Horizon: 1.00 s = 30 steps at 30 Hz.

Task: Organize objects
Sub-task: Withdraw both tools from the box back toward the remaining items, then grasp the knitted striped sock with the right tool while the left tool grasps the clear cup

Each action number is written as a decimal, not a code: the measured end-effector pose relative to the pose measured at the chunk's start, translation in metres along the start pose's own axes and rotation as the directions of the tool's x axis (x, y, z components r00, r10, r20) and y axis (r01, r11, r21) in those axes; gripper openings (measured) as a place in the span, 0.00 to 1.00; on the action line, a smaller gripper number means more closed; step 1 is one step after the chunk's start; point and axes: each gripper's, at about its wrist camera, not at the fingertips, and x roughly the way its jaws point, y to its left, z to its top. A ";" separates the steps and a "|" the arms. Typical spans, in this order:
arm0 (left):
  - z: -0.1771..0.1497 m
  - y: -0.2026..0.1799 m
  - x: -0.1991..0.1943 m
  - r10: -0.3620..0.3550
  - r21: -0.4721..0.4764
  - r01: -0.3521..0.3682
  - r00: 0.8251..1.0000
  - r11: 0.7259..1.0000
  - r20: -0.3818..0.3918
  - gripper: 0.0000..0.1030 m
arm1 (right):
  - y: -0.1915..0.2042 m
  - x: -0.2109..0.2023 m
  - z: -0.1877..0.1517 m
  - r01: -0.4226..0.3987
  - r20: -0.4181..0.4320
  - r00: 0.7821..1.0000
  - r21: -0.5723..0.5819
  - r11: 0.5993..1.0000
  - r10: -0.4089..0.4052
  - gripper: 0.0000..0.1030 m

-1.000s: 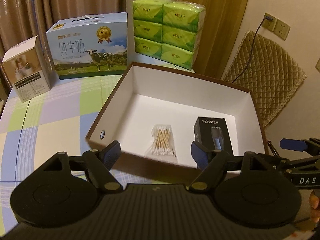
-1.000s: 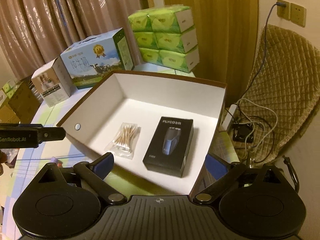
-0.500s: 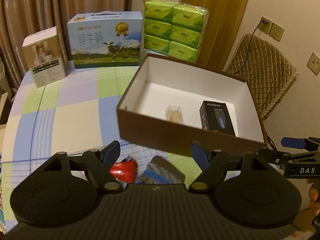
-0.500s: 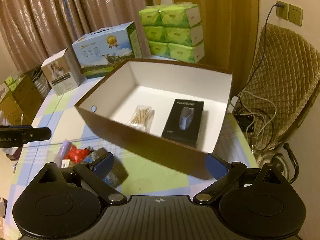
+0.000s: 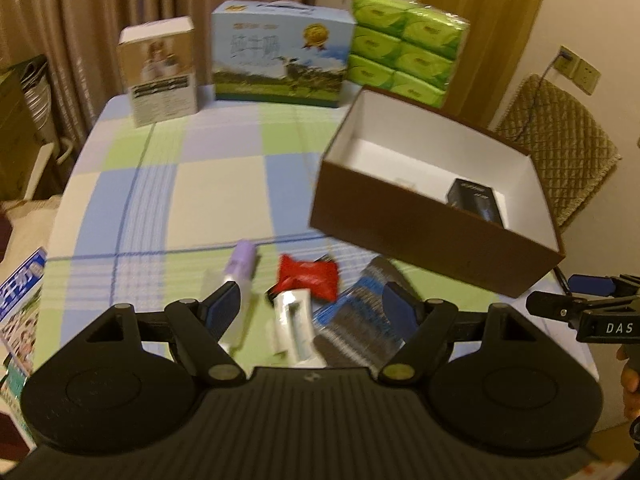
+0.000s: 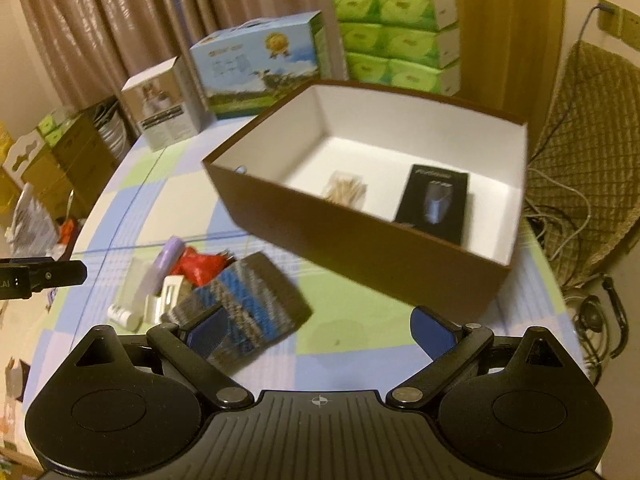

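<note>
A brown box (image 6: 360, 236) with a white inside stands on the checked tablecloth, holding a bag of cotton swabs (image 6: 346, 192) and a black shaver carton (image 6: 434, 200). In front of it lie loose items: a purple tube (image 5: 240, 268), a red packet (image 5: 308, 276), a small white item (image 5: 294, 320) and a blue-grey patterned pouch (image 6: 248, 300). My left gripper (image 5: 312, 306) hangs open above these items with nothing between its fingers. My right gripper (image 6: 320, 330) is open too, over the pouch's right edge and the cloth, empty.
At the table's back stand a small white carton (image 5: 160, 72), a blue milk carton (image 5: 280, 52) and stacked green tissue packs (image 5: 404, 48). A quilted chair (image 6: 580, 140) and cables (image 6: 568, 224) are to the right. Cardboard boxes (image 6: 52, 156) stand left of the table.
Both grippers have drawn back from over the brown box toward the table's near side. The loose items in front of the box have come into view under them.
</note>
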 end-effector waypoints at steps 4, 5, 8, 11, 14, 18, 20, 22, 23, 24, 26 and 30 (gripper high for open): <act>-0.013 0.018 -0.004 0.030 -0.029 -0.031 0.999 0.999 -0.021 0.72 | 0.010 0.010 -0.002 -0.023 -0.027 0.999 -0.013 1.000 0.022 0.93; -0.017 0.022 -0.004 0.039 -0.036 -0.040 0.999 0.999 -0.027 0.72 | 0.012 0.012 -0.003 -0.029 -0.033 0.999 -0.016 0.999 0.028 0.93; -0.026 0.035 -0.004 0.057 -0.057 -0.059 0.997 0.997 -0.044 0.72 | 0.020 0.022 -0.005 -0.046 -0.055 0.997 -0.017 0.999 0.045 0.93; -0.032 0.045 -0.002 0.071 -0.073 -0.075 0.996 0.995 -0.058 0.72 | 0.026 0.031 -0.006 -0.062 -0.076 0.995 -0.008 0.998 0.062 0.93; -0.036 0.053 0.000 0.085 -0.082 -0.091 0.994 0.992 -0.069 0.72 | 0.032 0.039 -0.007 -0.073 -0.087 0.994 -0.001 0.997 0.073 0.93; -0.040 0.059 0.004 0.089 -0.089 -0.095 0.993 0.991 -0.076 0.72 | 0.035 0.051 -0.007 -0.087 -0.092 0.992 0.023 0.996 0.089 0.93; -0.042 0.061 0.007 0.092 -0.086 -0.099 0.993 0.991 -0.077 0.72 | 0.035 0.056 -0.008 -0.086 -0.098 0.991 0.039 0.996 0.090 0.93; -0.044 0.063 0.011 0.090 -0.081 -0.097 0.993 0.992 -0.081 0.72 | 0.034 0.061 -0.009 -0.082 -0.107 0.990 0.058 0.995 0.088 0.93; -0.046 0.065 0.014 0.092 -0.078 -0.099 0.992 0.992 -0.085 0.72 | 0.033 0.063 -0.010 -0.080 -0.110 0.990 0.066 0.995 0.087 0.93; -0.047 0.066 0.017 0.093 -0.077 -0.100 0.992 0.992 -0.090 0.72 | 0.033 0.065 -0.010 -0.076 -0.114 0.990 0.072 0.995 0.084 0.93; -0.050 0.069 0.023 0.090 -0.075 -0.097 0.992 0.992 -0.094 0.72 | 0.032 0.068 -0.011 -0.067 -0.118 0.990 0.078 0.995 0.076 0.93; -0.056 0.076 0.039 0.088 -0.073 -0.097 0.989 0.993 -0.122 0.71 | 0.027 0.074 -0.011 -0.051 -0.122 0.990 0.098 0.994 0.063 0.93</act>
